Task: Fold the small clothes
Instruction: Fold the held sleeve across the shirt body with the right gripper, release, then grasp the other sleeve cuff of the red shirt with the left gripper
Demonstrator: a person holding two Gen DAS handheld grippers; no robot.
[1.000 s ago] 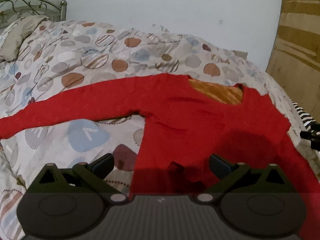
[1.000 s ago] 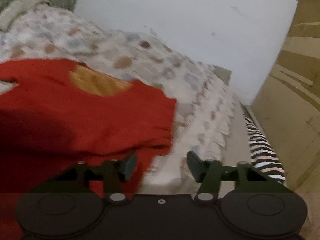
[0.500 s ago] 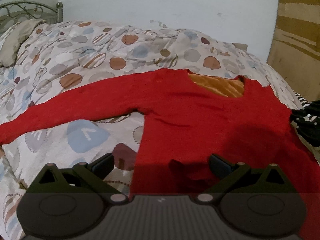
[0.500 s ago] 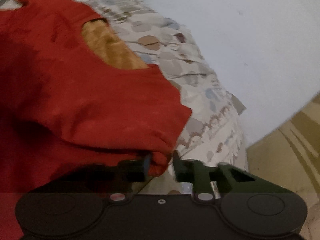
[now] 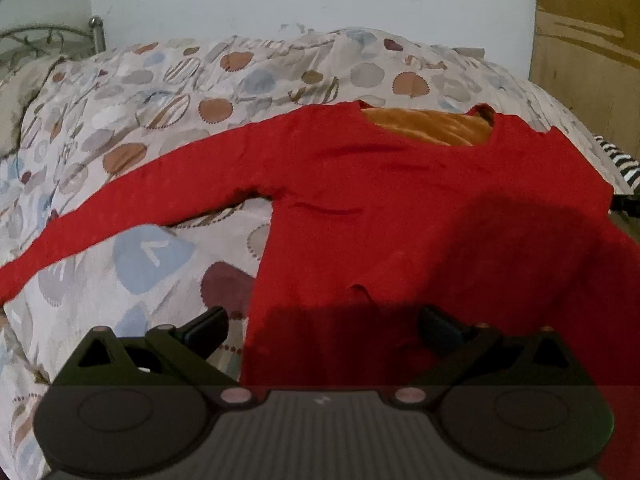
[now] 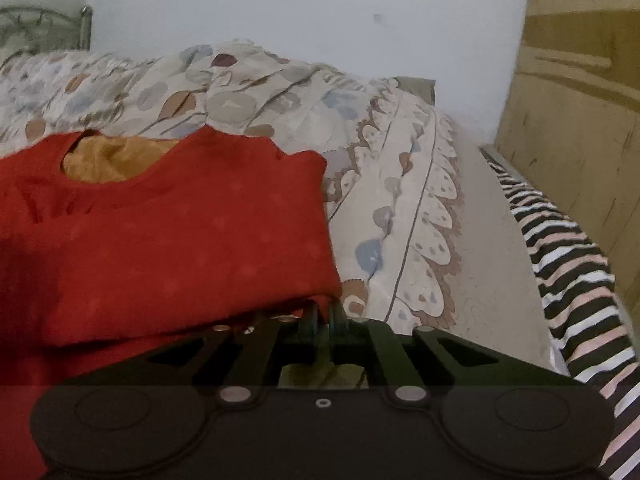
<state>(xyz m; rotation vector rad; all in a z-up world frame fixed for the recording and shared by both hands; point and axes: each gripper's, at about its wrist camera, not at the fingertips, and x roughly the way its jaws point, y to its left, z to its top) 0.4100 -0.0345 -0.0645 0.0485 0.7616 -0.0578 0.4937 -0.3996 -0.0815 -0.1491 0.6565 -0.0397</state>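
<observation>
A red long-sleeved top lies spread face-up on a bed's patterned quilt, its orange lining showing through the neckline and one sleeve stretched far out toward the left of the left wrist view. The left gripper hovers over the lower hem with its jaws wide apart, one finger over the quilt and the other over the red fabric, gripping nothing; its stance is much as it was a second ago, only a little nearer the cloth. The right gripper has changed most: a second ago its jaws stood well apart beside the top's folded edge, half a second ago they were narrowing around that edge, and now they are clenched on the corner of the top (a double layer of fabric bunches just above the fingertips). Its view has also levelled out from the tilt of half a second ago. A black-and-white striped cloth lies along the bed's right side, beside a wooden panel.
</observation>
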